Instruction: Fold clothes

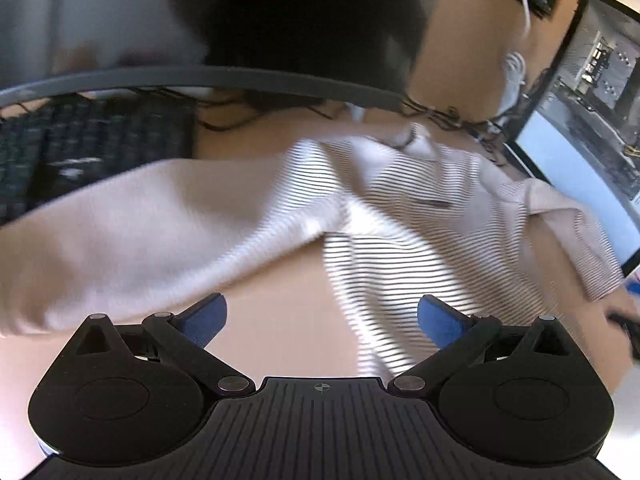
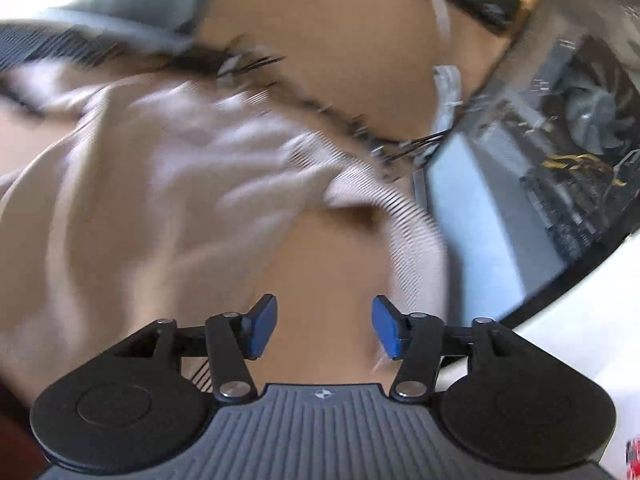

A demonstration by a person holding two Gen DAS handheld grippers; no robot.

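A pale pink and white striped shirt point(image 1: 400, 204) lies rumpled on the tan desk point(image 1: 280, 320), one part folded over so its plain inner side shows at the left. My left gripper point(image 1: 322, 320) is open and empty, just short of the shirt's near edge. In the right wrist view the same shirt point(image 2: 160, 184) is blurred by motion and spreads across the left and middle. My right gripper point(image 2: 324, 328) is open and empty above bare desk point(image 2: 328, 264), with a striped edge of the shirt just right of it.
A black keyboard point(image 1: 80, 148) lies at the far left under a grey monitor edge point(image 1: 200, 76). An open computer case point(image 2: 560, 152) stands at the right, close to the shirt. Dark cables point(image 1: 452, 116) and a white cable point(image 1: 516, 68) run along the back.
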